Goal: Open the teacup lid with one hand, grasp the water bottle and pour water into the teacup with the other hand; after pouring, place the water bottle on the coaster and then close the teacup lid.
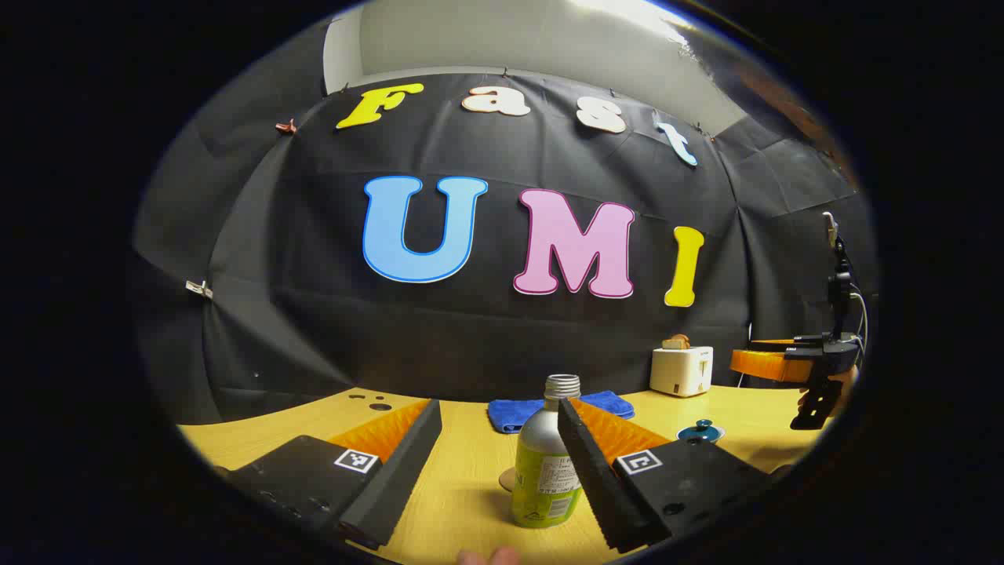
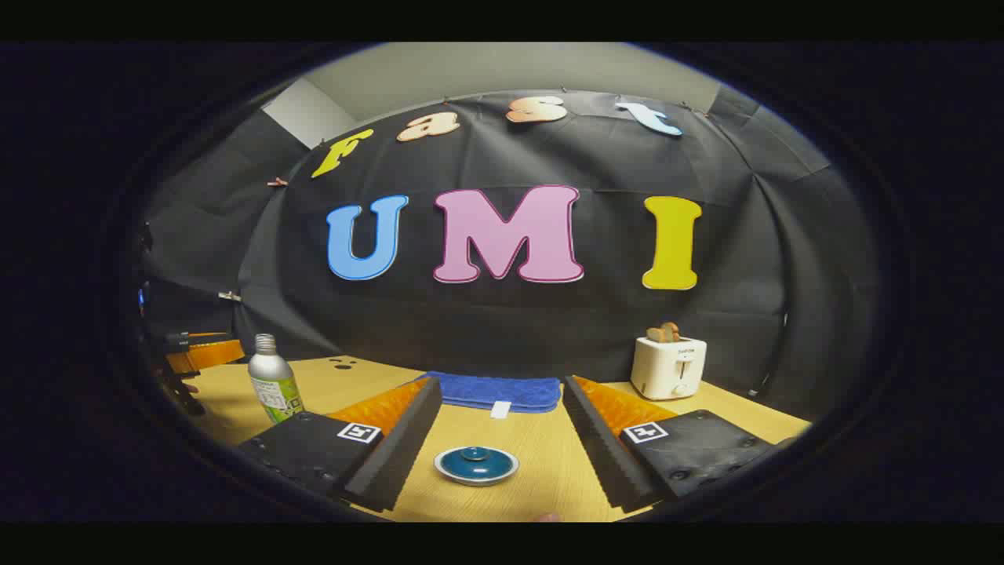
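1. The water bottle [image 1: 543,463] is a silver metal bottle with a bare threaded neck, no cap, and a yellow-green label around its body. It stands upright on the wooden table. In the right gripper view the bottle [image 2: 274,379] stands at the far left.

2. The teacup lid [image 2: 476,464] is a round, dark teal lid with a small knob on top and a pale rim. It sits level and closed. In the left gripper view it [image 1: 700,431] lies to the right of the bottle, well apart from it.

3. The coaster [image 1: 507,479] shows as a small tan edge just behind the bottle's base, mostly hidden.
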`<move>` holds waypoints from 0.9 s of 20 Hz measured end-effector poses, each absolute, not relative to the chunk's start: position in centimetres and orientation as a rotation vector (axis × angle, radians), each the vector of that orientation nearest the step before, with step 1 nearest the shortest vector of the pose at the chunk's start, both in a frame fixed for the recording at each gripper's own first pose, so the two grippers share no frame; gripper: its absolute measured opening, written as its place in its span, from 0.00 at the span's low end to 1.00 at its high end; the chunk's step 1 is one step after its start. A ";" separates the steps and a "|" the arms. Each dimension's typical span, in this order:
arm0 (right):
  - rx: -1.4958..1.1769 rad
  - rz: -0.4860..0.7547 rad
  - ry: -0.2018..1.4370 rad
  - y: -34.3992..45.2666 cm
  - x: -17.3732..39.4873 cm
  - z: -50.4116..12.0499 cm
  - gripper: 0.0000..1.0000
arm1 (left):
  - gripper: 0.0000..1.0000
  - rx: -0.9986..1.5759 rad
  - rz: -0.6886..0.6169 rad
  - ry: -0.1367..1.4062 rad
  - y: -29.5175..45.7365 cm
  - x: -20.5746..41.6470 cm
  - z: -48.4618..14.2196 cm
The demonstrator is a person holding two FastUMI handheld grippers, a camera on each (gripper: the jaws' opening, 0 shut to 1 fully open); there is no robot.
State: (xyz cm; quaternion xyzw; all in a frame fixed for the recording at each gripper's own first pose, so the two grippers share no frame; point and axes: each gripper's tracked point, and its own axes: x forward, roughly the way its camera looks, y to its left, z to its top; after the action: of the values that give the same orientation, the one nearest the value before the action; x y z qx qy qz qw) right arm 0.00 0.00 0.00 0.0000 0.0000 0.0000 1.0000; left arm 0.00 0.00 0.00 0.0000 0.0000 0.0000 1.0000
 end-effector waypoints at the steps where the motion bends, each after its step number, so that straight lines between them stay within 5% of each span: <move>1: 0.002 -0.001 0.001 0.0 0.0 0.0 0.96 | 0.95 -0.008 -0.001 0.002 0.1 -0.1 -0.2; 18: -0.040 0.040 0.106 1.1 1.2 -3.7 0.92 | 0.95 -0.039 0.009 0.027 1.1 -0.1 -1.6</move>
State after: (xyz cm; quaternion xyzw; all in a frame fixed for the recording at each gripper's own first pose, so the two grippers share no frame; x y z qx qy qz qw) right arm 1.16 1.09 -3.74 -0.0202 0.0528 0.0199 0.9982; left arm -0.14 1.08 -1.61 -0.0193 0.0136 0.0046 0.9997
